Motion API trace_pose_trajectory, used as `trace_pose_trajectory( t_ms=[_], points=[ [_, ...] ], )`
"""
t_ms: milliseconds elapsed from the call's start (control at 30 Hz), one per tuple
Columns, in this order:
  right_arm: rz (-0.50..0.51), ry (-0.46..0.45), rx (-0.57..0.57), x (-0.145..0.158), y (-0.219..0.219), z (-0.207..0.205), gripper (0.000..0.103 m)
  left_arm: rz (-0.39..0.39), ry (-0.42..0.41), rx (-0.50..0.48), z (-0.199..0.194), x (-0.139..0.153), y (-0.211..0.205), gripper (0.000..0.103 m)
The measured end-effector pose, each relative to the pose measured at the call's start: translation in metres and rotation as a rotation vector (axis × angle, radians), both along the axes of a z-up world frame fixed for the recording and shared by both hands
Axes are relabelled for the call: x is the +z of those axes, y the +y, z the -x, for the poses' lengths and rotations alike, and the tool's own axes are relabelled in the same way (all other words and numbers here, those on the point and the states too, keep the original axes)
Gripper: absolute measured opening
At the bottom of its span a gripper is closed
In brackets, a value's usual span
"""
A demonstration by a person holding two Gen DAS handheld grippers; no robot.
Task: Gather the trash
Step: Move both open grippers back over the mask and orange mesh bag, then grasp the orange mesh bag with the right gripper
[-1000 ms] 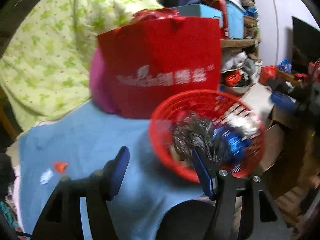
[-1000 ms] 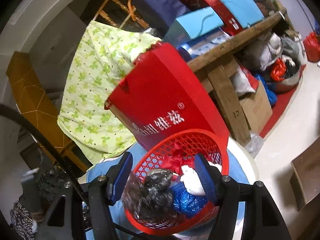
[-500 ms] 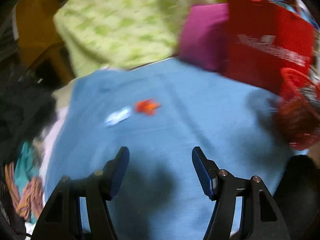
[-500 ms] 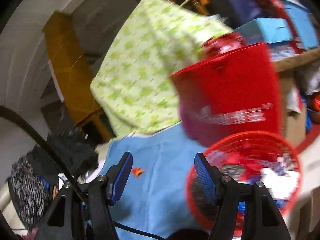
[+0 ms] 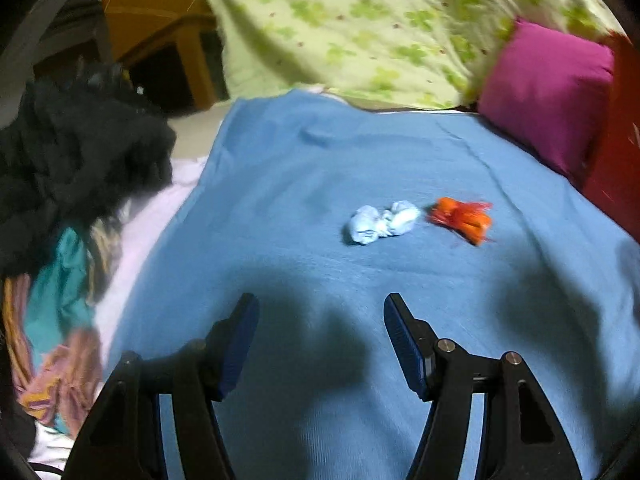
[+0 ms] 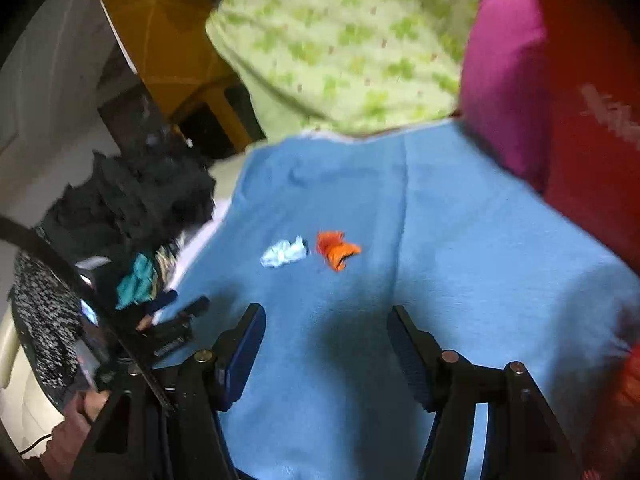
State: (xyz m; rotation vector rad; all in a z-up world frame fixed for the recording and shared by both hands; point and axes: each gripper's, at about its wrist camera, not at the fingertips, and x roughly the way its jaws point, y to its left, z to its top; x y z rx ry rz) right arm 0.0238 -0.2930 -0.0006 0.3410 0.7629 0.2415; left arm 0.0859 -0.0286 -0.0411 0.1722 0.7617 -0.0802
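Two pieces of trash lie side by side on a blue cloth (image 5: 304, 184): a crumpled pale blue wad (image 5: 380, 223) and, to its right, an orange scrap (image 5: 462, 219). Both also show in the right wrist view, the pale blue wad (image 6: 283, 253) and the orange scrap (image 6: 336, 249). My left gripper (image 5: 320, 332) is open and empty, above the cloth and short of the wad. My right gripper (image 6: 325, 340) is open and empty, nearer than both pieces. The red basket shows only as a red blur (image 6: 624, 392) at the right edge.
A magenta cushion (image 5: 552, 92) and a red bag (image 6: 592, 80) stand at the back right. A green flowered quilt (image 5: 360, 20) hangs behind the cloth. A heap of dark clothes (image 5: 68, 152) and coloured fabric (image 5: 60, 292) lies on the left. My left gripper shows at lower left (image 6: 168, 332).
Both grippers have swung left, away from the red basket of trash, and now face the two scraps on the blue cloth. Both stay open and empty.
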Motion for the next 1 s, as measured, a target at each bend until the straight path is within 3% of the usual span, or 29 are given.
trace_pose_trajectory(
  t_ms=[133, 433, 533, 833, 1000],
  points=[
    [0.017, 0.041, 0.041, -0.027, 0.017, -0.05, 0.057, 0.083, 0.075, 0.015, -0.024, -0.016, 0.01, 0.066],
    [0.051, 0.03, 0.089, -0.051, 0.047, -0.13, 0.056, 0.033, 0.036, 0.012, -0.073, -0.023, -0.001, 0.066],
    [0.072, 0.034, 0.089, -0.058, 0.049, -0.151, 0.056, 0.053, 0.045, 0.004, -0.09, -0.026, -0.007, 0.066],
    [0.043, 0.123, 0.107, -0.092, 0.046, -0.19, 0.056, 0.071, 0.091, -0.018, -0.126, -0.042, -0.026, 0.066],
    [0.073, 0.117, 0.103, -0.098, 0.047, -0.191, 0.041, 0.097, 0.117, -0.045, -0.135, -0.049, -0.033, 0.066]
  ],
)
